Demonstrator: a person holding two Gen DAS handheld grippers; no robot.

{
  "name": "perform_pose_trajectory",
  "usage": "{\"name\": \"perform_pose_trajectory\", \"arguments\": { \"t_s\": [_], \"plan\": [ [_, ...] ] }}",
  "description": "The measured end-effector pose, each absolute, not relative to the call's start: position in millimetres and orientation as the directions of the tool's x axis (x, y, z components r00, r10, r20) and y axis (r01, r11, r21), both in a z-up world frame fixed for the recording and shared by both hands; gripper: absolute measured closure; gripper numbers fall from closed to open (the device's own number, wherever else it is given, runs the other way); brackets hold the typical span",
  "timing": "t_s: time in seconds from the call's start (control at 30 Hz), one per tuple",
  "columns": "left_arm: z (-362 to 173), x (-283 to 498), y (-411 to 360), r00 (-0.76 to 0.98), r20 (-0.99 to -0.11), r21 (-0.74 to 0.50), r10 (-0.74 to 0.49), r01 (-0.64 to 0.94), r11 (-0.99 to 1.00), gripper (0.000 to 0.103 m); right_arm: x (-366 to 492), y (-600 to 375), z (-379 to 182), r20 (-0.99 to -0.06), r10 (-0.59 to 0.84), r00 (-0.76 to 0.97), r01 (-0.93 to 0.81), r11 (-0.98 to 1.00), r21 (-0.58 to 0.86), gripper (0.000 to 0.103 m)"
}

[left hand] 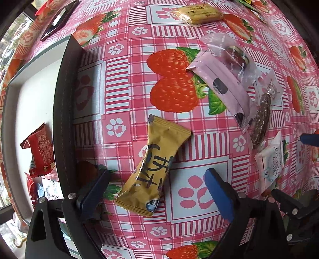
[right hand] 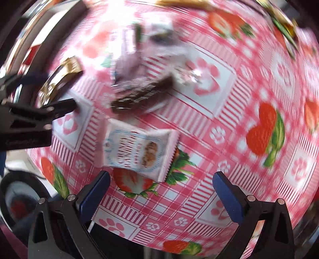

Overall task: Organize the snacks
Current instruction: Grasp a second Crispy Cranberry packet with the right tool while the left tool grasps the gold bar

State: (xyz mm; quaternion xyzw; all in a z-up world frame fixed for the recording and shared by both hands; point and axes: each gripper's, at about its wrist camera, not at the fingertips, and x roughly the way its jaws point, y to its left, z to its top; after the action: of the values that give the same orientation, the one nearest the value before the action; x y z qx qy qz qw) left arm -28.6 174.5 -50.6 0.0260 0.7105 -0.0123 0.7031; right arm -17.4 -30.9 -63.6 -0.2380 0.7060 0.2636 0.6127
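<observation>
My left gripper (left hand: 157, 185) is open, its blue pads on either side of a yellow snack packet (left hand: 153, 169) lying on the strawberry tablecloth. A black-rimmed white tray (left hand: 59, 111) at the left holds a red packet (left hand: 40, 149). My right gripper (right hand: 161, 189) is open and empty, just below a white cookie packet (right hand: 137, 151); that packet also shows in the left wrist view (left hand: 272, 161). A dark bar in clear wrap (right hand: 139, 95) and a pink packet (left hand: 221, 83) lie beyond. The right wrist view is blurred.
A beige biscuit packet (left hand: 199, 14) lies at the far side. A clear-wrapped snack (left hand: 233, 55) rests on the pink packet. A dark flat device (left hand: 57, 20) lies at the far left. The left gripper (right hand: 30, 111) shows at the left of the right wrist view.
</observation>
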Motion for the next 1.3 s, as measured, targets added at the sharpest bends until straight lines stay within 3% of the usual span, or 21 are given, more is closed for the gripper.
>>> {"name": "perform_pose_trajectory", "arguments": {
  "t_s": [0.27,0.33,0.5,0.8,1.0,1.1,1.2,1.27,1.3],
  "plan": [
    [-56,-28,176,-0.017,-1.0,0.013,0.014,0.048,0.999,0.0,-25,22,-70,-0.99,-0.091,-0.103,-0.769,0.639,0.022,0.0],
    [-57,-27,175,-0.019,-1.0,0.012,0.012,0.048,0.999,0.0,-14,26,-74,-0.987,-0.127,-0.095,-0.737,0.676,-0.016,0.0],
    [-49,-31,181,-0.008,-1.0,0.006,0.006,0.054,0.999,0.0,17,-8,-78,-0.974,-0.055,-0.218,-0.513,0.856,0.067,0.0],
    [-51,-30,179,-0.004,-1.0,0.007,0.007,0.057,0.998,0.0,-6,1,-76,-0.974,-0.072,-0.216,-0.539,0.84,0.057,0.0],
    [-49,-23,175,-0.048,-0.999,0.015,0.017,0.038,0.999,0.002,40,10,-97,-0.959,-0.074,-0.275,-0.465,0.883,0.066,0.0],
    [-42,-24,170,-0.031,-0.999,0.017,0.018,0.042,0.999,0.014,38,13,-94,-0.962,-0.047,-0.271,-0.466,0.881,0.088,0.006],
    [-35,-26,168,-0.007,-1.0,0.013,0.014,0.034,0.999,0.034,29,16,-83,-0.971,-0.065,-0.228,-0.488,0.871,0.057,0.029],
    [-31,-25,169,0.009,-1.0,0.005,0.005,0.029,1.0,0.054,27,9,-74,-0.976,-0.055,-0.212,-0.475,0.879,0.054,0.054],
    [-29,-24,169,0.013,-1.0,0.002,0.002,0.029,1.0,0.06,28,8,-69,-0.977,-0.041,-0.21,-0.46,0.886,0.062,0.057]
  ]
}}
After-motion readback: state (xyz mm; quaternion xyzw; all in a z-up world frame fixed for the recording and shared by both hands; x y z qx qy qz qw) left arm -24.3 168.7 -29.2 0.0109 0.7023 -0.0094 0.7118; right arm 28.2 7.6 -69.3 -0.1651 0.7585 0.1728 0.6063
